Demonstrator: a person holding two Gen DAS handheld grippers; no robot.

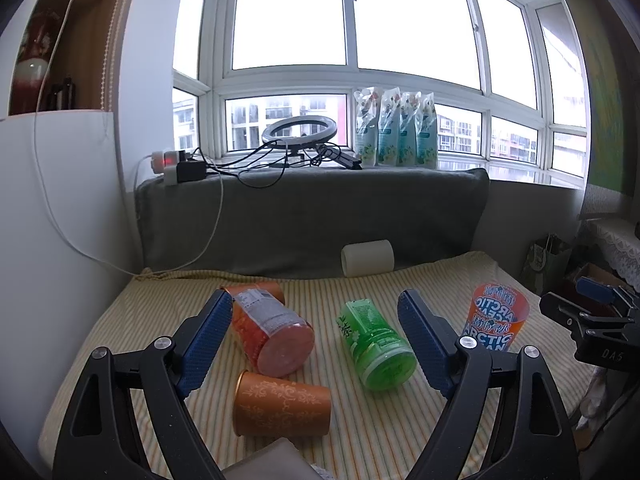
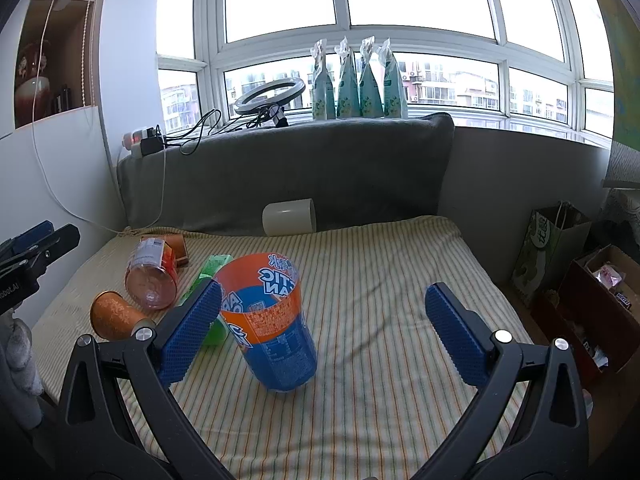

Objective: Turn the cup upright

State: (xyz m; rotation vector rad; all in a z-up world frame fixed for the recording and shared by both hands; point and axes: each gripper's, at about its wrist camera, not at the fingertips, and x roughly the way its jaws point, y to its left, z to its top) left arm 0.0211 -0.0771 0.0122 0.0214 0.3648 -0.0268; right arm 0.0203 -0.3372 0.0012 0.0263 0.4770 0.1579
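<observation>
**Flipping cups: one up, three down**

Standing upright near the right edge of the striped cloth (image 2: 380, 320) is the blue-orange Arctic Ocean cup (image 2: 272, 320), mouth up, though a slight lean is seen in the right wrist view & its base can't be confirmed flat. It is framed by the right gripper (image 2: 324, 336), whose jaws are spread wide; the left pad is just beside the cup wall, contact can't be told, and the right pad is well apart. Nothing is held.

The left gripper (image 1: 316, 344) is also spread wide & empty, hovering over the middle of the cloth. Between its pads, three cups are seen lying on their sides: the red clear cup (image 1: 272, 336), the green cup (image 1: 374, 348) w/ mouth toward the camera, and the orange patterned cup (image 1: 280, 404) nearest, lying crosswise. A white roll (image 1: 368, 258) is lying against the grey cushion (image 1: 312, 216) at the back; whether it is a cup can't be told.

Progress is judged approx. a quarter done: one cup righted, three left. The green or red cup is judged the likeliest next pick for the left gripper.
</observation>
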